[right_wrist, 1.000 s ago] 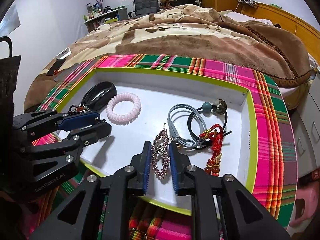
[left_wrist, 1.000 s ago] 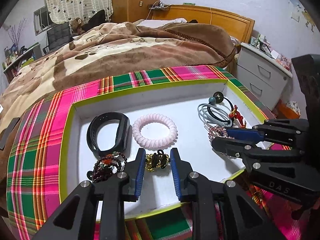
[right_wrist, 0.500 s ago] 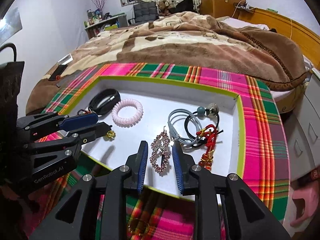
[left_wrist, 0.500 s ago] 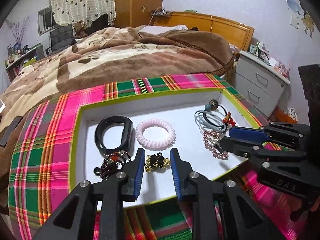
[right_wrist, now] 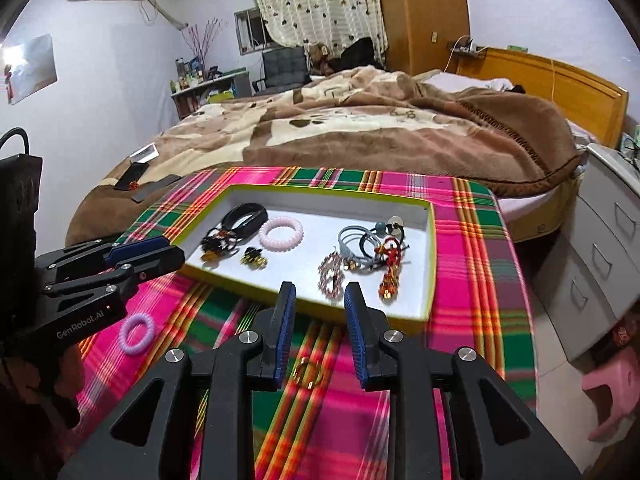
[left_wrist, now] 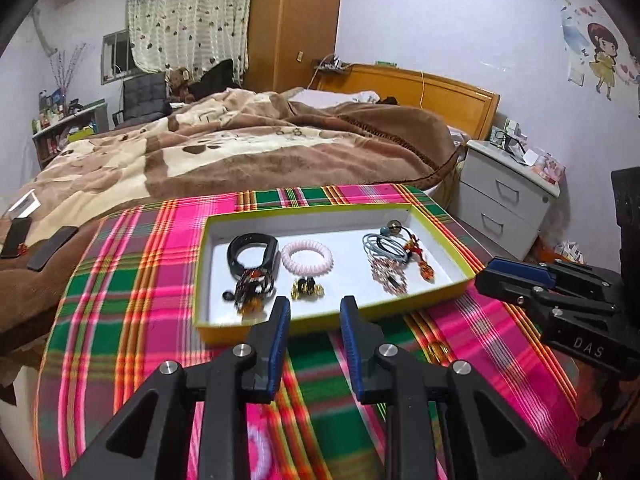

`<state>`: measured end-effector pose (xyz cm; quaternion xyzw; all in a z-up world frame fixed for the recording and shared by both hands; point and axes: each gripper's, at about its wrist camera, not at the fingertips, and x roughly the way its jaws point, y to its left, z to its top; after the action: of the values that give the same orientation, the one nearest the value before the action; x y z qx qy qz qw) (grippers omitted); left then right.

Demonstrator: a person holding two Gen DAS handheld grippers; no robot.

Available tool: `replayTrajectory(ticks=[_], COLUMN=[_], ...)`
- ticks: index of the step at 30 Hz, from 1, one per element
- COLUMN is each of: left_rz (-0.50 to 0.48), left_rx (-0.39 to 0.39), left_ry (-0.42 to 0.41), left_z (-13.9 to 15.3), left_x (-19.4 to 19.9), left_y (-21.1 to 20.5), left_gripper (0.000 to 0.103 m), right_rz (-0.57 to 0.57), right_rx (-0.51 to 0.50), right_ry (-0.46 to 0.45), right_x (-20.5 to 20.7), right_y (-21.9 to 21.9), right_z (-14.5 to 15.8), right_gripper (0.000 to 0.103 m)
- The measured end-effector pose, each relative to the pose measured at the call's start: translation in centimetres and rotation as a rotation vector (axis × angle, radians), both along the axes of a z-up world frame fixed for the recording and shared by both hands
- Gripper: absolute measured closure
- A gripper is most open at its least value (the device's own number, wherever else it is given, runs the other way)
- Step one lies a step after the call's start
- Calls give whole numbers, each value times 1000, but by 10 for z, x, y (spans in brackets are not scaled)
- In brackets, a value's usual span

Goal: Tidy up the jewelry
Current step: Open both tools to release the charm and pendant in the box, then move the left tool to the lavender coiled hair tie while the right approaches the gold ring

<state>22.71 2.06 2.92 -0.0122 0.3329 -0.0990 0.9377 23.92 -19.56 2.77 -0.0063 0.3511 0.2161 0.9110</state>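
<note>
Plaid cloth (right_wrist: 472, 248) in pink and green covers the bench, and on it, ahead of both tongs, sits the yellow-rimmed tray (right_wrist: 431, 264) that takes the jewelry. Both the left tongs (left_wrist: 313, 312) and the right tongs (right_wrist: 319, 298) hang parted and empty, held above the cloth short of the tray's near rim, gripping nothing. Most of the sorting looks done, judging by what lies in the tray: ahead of the left tongs and a little to their left are the black band (left_wrist: 252, 249) and the dark beaded bracelet (left_wrist: 253, 285), touching one another; straight ahead lies the small gold-and-black clip (left_wrist: 306, 288), with the pink coil hair tie (left_wrist: 307, 257) just beyond it. Ahead of the right tongs rests the pink beaded piece (right_wrist: 331, 273), and beyond it and to their right the grey and black hair ties (right_wrist: 360, 246) lie tangled with the red tasselled charm (right_wrist: 390, 264). Two things are left outside the tray: a gold ring (right_wrist: 307, 372) on the cloth below and between the right tongs' fingers, and a lilac hair tie (right_wrist: 137, 334) well off to their left, near the left tongs. My judgement is that the task is near its end, with these two pieces to be lifted in; the ring, small and flat on soft cloth, looks the harder pick.
</note>
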Motion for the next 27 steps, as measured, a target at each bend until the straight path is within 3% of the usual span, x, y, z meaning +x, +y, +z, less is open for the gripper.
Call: replayTrajectory(ticks=[13,17,19,27], left_rz=[65,87,98,128], left_rx=[1,5,0,-7], left_ry=[-20,-16,-12,9], left_z=[-7,-10,-11,-21], left_x=[-84,-96,-99,-101], left_y=[7,12,16,30], left_gripper=[78,78,78,78], right_rz=[8,-3,-5,-2], right_rx=[-25,-11,-6,-9], right_ry=[-36,-28,-24,-1], right_x=[-72,-80,-82,-80], right_y=[1,-4,-5,-4], right_z=[-5,-9,-11,-19], right_gripper=[77,76,63,63])
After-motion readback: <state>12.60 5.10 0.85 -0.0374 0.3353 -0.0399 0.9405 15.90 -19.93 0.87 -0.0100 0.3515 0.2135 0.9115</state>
